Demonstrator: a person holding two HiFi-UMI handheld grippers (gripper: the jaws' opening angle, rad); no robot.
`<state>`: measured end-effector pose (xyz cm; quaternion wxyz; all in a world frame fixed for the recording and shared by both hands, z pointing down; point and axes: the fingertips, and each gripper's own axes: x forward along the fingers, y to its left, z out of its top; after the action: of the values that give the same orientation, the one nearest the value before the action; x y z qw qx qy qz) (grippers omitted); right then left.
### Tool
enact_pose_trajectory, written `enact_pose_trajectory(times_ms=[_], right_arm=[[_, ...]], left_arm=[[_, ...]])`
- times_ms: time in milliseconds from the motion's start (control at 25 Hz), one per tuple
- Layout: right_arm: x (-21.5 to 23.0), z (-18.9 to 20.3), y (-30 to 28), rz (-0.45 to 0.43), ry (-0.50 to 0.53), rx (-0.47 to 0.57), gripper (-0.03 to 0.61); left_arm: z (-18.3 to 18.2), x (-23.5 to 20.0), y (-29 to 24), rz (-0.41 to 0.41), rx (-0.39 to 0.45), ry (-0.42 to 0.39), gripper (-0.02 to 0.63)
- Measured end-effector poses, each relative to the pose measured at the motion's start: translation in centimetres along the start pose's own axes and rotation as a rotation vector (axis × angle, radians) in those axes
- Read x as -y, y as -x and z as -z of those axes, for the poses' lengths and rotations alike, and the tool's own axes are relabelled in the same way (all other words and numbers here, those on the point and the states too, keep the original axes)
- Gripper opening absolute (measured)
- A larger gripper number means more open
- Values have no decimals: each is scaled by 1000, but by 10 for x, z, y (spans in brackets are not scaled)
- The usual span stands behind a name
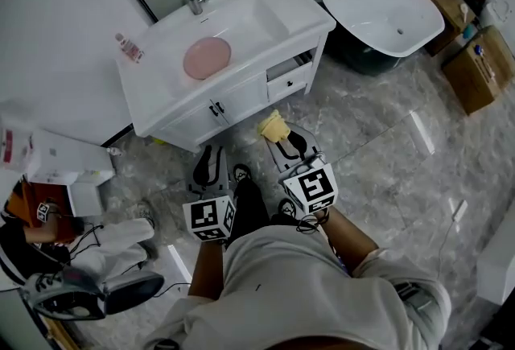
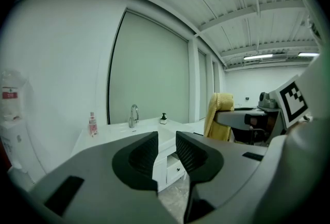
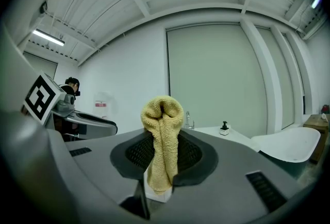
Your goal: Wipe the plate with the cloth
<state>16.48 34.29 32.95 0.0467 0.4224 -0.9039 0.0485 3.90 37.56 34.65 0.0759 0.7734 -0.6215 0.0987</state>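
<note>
Cloth clamped in right gripper fingers — left gripper fingers apart, empty.

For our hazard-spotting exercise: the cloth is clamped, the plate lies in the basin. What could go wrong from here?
The plate lies unheld in the basin, the left gripper open and empty, so wiping might slide it.
The right gripper pinches the cloth low down; its free top could flop.

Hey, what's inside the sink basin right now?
A pink plate lies flat in the sink basin, nothing else visible there. The plate covers the basin floor beneath it, so whatever is under it cannot be seen. The yellow cloth is not inside; the right claw grips it.
</note>
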Motion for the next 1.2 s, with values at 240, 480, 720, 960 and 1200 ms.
enact_pose_trajectory(times_ms=[240,480,720,960,1200], right_arm=[[26,-15,-91,3,28,-17,86],[45,-38,-196,30,59,-39,86],[60,-53,-306,47,77,-44,84],[75,-39,-370,31,83,-130,86],[83,-19,-432,-66,107,-205,86]], left_arm=[[-17,-59,-85,16,21,27,117],[-51,-131,-169,76,42,31,117],[-63,-203,-238,113,34,36,117],[-38,-250,-285,105,-69,99,117],[3,-288,-330,54,-202,147,116]])
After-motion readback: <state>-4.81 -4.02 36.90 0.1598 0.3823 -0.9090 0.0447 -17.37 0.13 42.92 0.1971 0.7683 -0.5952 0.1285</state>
